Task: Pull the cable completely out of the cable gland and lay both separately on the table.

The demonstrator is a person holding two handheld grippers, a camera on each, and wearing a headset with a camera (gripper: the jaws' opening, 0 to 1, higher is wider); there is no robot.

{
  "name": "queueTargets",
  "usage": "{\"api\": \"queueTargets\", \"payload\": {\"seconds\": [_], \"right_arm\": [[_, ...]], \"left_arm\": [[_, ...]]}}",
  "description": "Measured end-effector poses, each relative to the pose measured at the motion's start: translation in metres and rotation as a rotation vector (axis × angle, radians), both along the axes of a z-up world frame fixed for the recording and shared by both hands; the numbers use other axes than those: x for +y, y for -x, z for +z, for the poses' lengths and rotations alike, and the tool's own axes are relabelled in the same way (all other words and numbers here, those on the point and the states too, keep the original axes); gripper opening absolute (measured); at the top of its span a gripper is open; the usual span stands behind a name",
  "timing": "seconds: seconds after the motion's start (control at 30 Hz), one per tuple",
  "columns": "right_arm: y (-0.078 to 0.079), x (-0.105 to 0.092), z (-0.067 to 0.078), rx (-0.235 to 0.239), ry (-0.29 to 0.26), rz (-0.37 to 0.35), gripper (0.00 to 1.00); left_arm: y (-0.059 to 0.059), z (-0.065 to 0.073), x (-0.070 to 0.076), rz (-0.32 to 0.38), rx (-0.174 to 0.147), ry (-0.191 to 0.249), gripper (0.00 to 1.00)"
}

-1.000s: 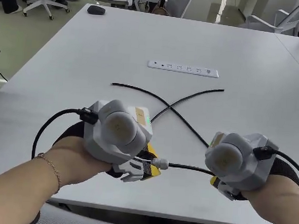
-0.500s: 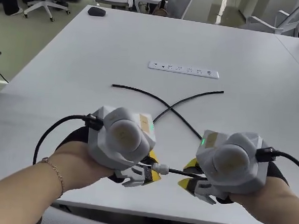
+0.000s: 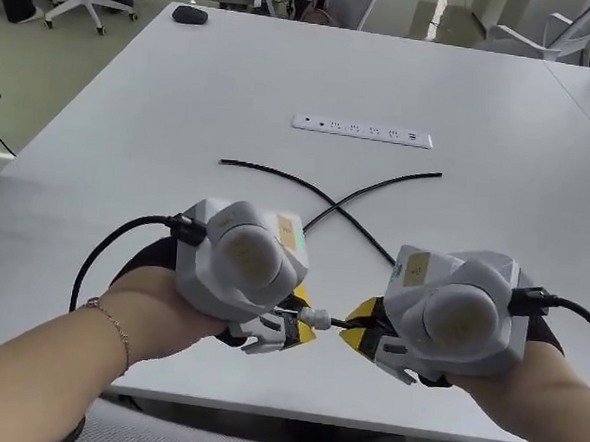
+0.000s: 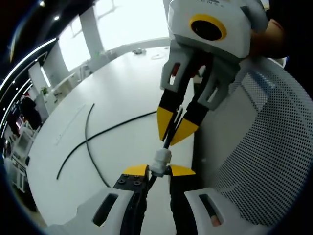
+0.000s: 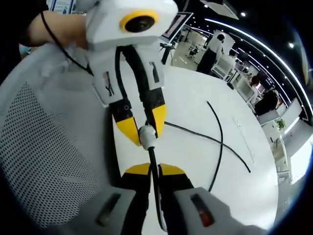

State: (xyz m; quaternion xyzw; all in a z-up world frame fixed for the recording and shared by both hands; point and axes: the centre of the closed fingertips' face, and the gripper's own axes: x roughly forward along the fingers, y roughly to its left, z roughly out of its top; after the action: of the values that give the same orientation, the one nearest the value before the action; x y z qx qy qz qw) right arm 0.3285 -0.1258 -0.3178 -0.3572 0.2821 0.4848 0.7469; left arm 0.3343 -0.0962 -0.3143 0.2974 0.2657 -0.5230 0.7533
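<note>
Jaws of left gripper are closed down on white gland, held just above near edge of bench. Black cable is seen running out of gland into right gripper, whose jaws are pinched tight on it just beside gland. Two loose cables are crossed mid-bench, well apart from grippers, with power strip beyond.

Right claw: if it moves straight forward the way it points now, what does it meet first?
Most likely the white cable gland held in the left claw, just ahead along the black cable; depth is unclear.
</note>
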Motion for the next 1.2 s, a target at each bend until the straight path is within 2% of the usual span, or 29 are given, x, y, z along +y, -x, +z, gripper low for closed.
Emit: {"api": "queueTargets", "payload": {"seconds": [0.13, 0.23, 0.3, 0.37, 0.43, 0.57, 0.6, 0.63, 0.67, 0.7, 0.77, 0.83, 0.93, 0.97, 1.0, 1.1, 1.2], "right_arm": [[-0.005, -0.009, -0.002, 0.007, 0.009, -0.051, 0.04], [-0.009, -0.025, -0.011, 0.018, 0.078, -0.101, 0.04], [-0.01, -0.038, -0.017, 0.045, 0.12, -0.152, 0.05], [-0.012, -0.047, -0.02, 0.059, 0.138, -0.195, 0.05], [-0.014, -0.065, -0.025, 0.081, 0.177, -0.272, 0.05], [-0.015, -0.09, -0.032, 0.107, 0.255, -0.344, 0.06], [-0.016, -0.092, -0.032, 0.099, 0.265, -0.346, 0.06], [-0.016, -0.097, -0.032, 0.076, 0.316, -0.325, 0.07], [-0.014, -0.097, -0.034, 0.078, 0.342, -0.304, 0.07], [-0.008, -0.093, -0.039, 0.103, 0.362, -0.28, 0.07], [-0.005, -0.084, -0.04, 0.1, 0.347, -0.243, 0.12], [-0.003, -0.065, -0.038, 0.095, 0.281, -0.189, 0.19], [-0.002, -0.03, -0.024, 0.052, 0.162, -0.084, 0.2], [-0.002, -0.026, -0.021, 0.046, 0.142, -0.074, 0.2], [0.0, -0.01, -0.013, 0.032, 0.074, -0.036, 0.2], [0.003, 0.004, -0.002, 0.014, 0.006, -0.002, 0.17], [0.006, 0.008, 0.003, 0.001, -0.02, 0.025, 0.16]], "left_arm": [[-0.004, 0.003, 0.002, 0.028, 0.011, 0.027, 0.17], [-0.004, 0.002, 0.004, 0.035, 0.008, 0.015, 0.17], [-0.004, 0.001, 0.005, 0.037, 0.01, 0.012, 0.17], [-0.004, 0.0, 0.006, 0.036, 0.008, 0.006, 0.17], [-0.004, 0.0, 0.008, 0.039, 0.007, 0.002, 0.17], [-0.005, 0.0, 0.011, 0.051, 0.012, 0.0, 0.17], [-0.005, 0.0, 0.011, 0.051, 0.012, 0.0, 0.17], [-0.005, 0.0, 0.01, 0.05, 0.013, 0.003, 0.17], [-0.004, 0.001, 0.009, 0.048, 0.013, 0.006, 0.17], [-0.004, 0.001, 0.008, 0.046, 0.008, 0.004, 0.17], [-0.004, 0.0, 0.008, 0.042, -0.002, -0.004, 0.17], [-0.002, -0.001, 0.007, 0.036, 0.007, -0.004, 0.17], [0.002, -0.003, 0.003, 0.015, 0.004, -0.013, 0.17], [0.002, -0.003, 0.003, 0.013, 0.004, -0.013, 0.17], [0.004, -0.004, 0.0, 0.002, 0.002, -0.019, 0.17], [0.005, -0.004, -0.002, -0.014, -0.007, -0.024, 0.17], [0.005, -0.005, -0.003, -0.022, -0.009, -0.025, 0.17]]}}
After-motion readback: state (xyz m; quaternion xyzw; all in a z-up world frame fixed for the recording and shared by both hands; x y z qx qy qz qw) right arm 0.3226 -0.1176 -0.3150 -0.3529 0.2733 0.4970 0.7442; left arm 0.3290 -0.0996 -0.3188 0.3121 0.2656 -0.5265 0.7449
